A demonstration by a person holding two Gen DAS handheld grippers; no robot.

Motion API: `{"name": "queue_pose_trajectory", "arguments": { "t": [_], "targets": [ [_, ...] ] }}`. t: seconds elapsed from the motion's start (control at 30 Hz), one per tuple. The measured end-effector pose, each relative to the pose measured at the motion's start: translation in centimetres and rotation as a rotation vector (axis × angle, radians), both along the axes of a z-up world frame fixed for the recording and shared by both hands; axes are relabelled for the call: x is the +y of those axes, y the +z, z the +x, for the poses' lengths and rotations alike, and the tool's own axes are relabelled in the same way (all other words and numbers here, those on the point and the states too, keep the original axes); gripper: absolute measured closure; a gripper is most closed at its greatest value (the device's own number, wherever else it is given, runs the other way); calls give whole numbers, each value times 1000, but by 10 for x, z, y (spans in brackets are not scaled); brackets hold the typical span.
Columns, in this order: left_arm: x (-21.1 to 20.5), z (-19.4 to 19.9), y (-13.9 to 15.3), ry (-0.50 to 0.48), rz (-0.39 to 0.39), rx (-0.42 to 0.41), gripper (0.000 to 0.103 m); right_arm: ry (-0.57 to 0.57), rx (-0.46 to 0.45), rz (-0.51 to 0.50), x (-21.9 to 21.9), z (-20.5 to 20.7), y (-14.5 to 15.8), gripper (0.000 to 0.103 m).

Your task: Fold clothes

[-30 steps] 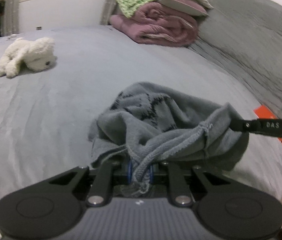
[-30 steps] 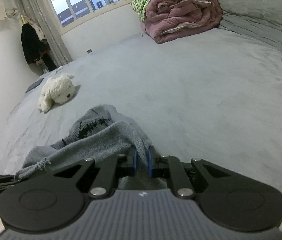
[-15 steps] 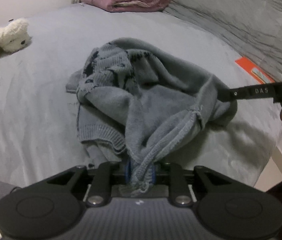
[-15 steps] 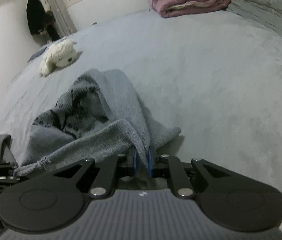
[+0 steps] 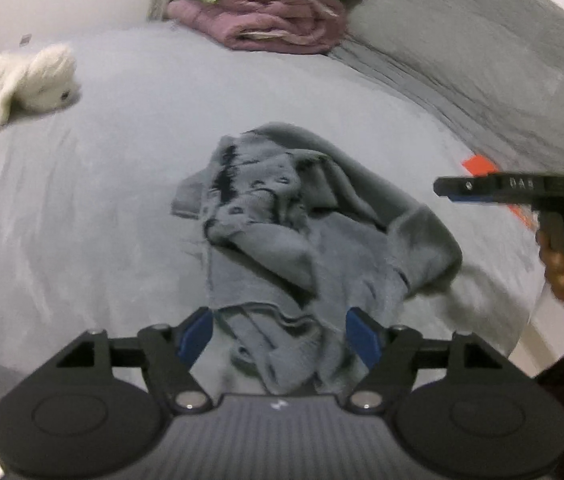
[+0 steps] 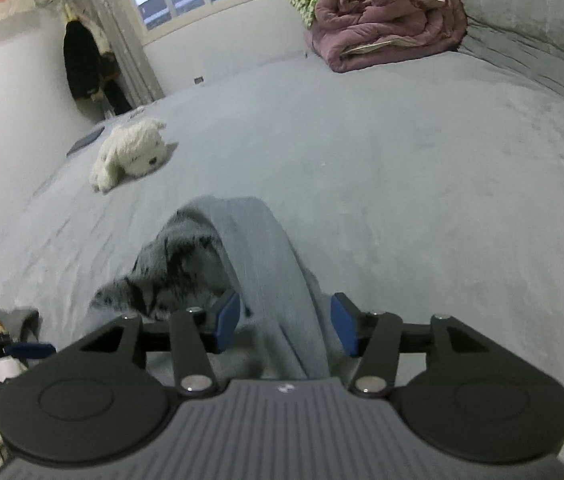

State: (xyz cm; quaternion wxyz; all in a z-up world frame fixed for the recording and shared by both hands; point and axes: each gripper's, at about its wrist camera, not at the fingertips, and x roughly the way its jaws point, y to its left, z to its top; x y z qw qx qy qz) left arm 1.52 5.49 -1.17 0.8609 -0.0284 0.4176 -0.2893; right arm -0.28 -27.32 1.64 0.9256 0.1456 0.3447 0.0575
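The grey knit sweater [image 5: 305, 248] lies crumpled on the bed [image 5: 102, 200], unfolded; the left hand-held gripper [image 5: 278, 334] and right hand-held gripper [image 6: 283, 322] both gape empty over it.

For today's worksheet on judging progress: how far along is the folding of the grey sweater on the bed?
Barely begun. Done: the grey knit sweater lies on the bed, but crumpled, with no neat fold showing. In hand: nothing; the left gripper and right gripper both stand open, jaws apart over the fabric. Left: spread it flat, fold sleeves and body. The white plush toy and rolled pink quilt lie apart from it.
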Motion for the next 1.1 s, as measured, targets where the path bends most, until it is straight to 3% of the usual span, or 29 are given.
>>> {"name": "queue_pose_trajectory", "arguments": {
  "t": [0.1,0.23,0.4,0.6,0.7,0.77,0.8,0.87,1.1],
  "targets": [
    [6,19,-13,49,-27,68,31,-29,4,-2,0,15,-3,48],
    [13,44,-31,114,-55,159,49,-49,23,-13,3,35,-10,48],
    [11,63,-40,121,-93,199,50,-16,28,-31,15,59,-17,48],
    [2,75,-55,108,-164,284,59,13,39,-56,27,87,-33,48],
    [-3,81,-63,98,-199,330,69,-5,52,-32,23,101,-42,48],
    [-2,83,-65,105,-239,361,81,-4,81,-3,21,107,-51,48],
    [-3,82,-65,111,-249,366,84,1,98,10,21,109,-57,51],
    [-5,80,-62,128,-245,354,91,17,118,30,21,108,-64,89],
    [-6,69,-32,251,-118,181,95,-24,22,22,8,80,-41,95]
  ]
}}
